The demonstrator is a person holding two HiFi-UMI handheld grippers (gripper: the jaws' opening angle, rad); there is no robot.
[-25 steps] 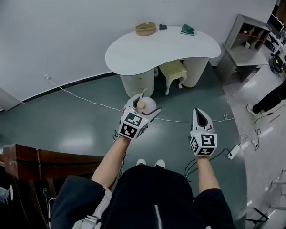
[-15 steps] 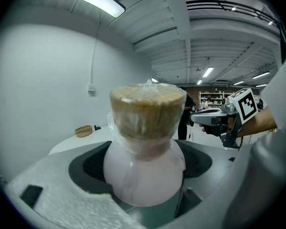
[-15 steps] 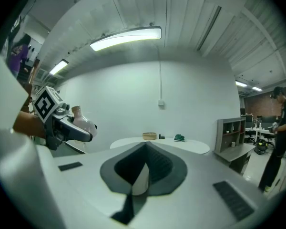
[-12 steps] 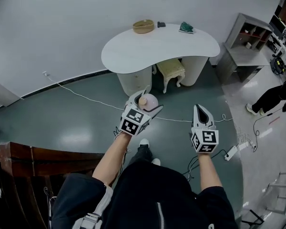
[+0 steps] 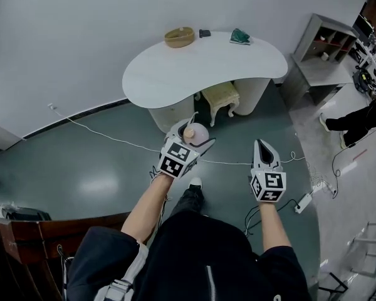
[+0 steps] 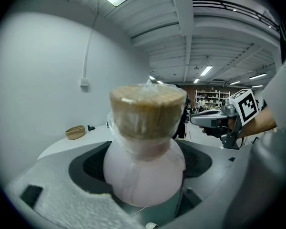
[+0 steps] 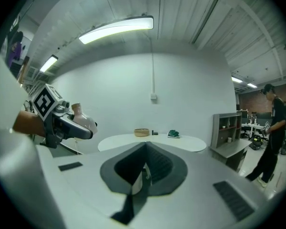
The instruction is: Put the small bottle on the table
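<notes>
A small pink round-bellied bottle [image 5: 198,135] with a cork top sits between the jaws of my left gripper [image 5: 197,133], which is shut on its belly. It fills the left gripper view as the bottle [image 6: 145,166], upright, cork uppermost. The white kidney-shaped table [image 5: 194,68] stands ahead by the wall, some way beyond both grippers and over green floor. My right gripper [image 5: 264,147] is held level beside the left one, jaws together with nothing in them. The right gripper view shows the bottle [image 7: 82,117] at the left and the table [image 7: 152,142] straight ahead.
On the table's far edge lie a woven basket [image 5: 178,37], a small dark object [image 5: 204,33] and a green item [image 5: 240,37]. A cream stool [image 5: 220,95] is tucked under it. A grey shelf unit [image 5: 323,49] stands right; a cable [image 5: 100,129] and power strip [image 5: 302,201] lie on the floor.
The view has moved toward the table: the wooden furniture at lower left has slid back and down. Both grippers keep their pose, the bottle still in the left one.
</notes>
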